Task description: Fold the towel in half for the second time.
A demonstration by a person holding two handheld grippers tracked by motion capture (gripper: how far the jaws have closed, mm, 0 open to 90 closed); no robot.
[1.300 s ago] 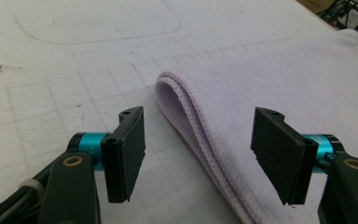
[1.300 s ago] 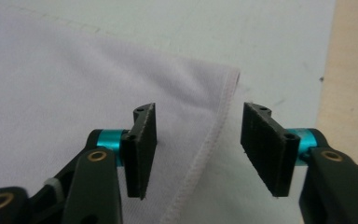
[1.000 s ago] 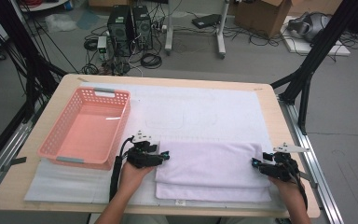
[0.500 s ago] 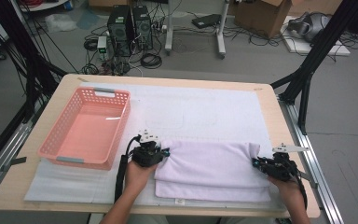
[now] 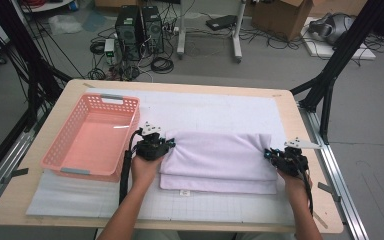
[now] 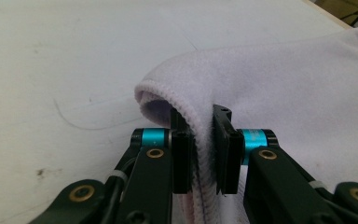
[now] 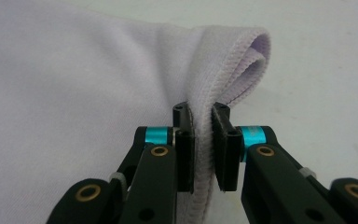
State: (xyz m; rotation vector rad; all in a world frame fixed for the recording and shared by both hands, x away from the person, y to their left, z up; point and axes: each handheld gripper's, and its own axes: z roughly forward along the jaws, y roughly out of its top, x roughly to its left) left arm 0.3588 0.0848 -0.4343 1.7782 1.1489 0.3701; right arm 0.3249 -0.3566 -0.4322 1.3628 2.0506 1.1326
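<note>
Risk first: both grips sit on a thin hem, close to the corner. Left gripper [image 6: 200, 154] has closed its jaws within the last second and now pinches the towel [image 5: 215, 160] edge, stitched rim squeezed between the pads. Right gripper [image 7: 203, 149] has done the same at the opposite end, clamped on a doubled hem. If one hand lifts faster or pulls outward, the fabric could slip free, or the fold could skew and the layers shear apart. Lower layers might drag and bunch on the mat [image 5: 215, 110].

Towel lies folded at lower centre of the high view, between the hands, on the white mat. Basket [image 5: 95, 137], pink and empty, stands just left of it, near the left gripper [image 5: 155, 146]. Right gripper [image 5: 285, 157] is at the towel's right end. Table [image 5: 310, 165] is pale wood.

Beyond, upper frame: grey floor, two computer towers [image 5: 140, 27], tangled cables, cardboard box [image 5: 280, 12], black frame struts.
</note>
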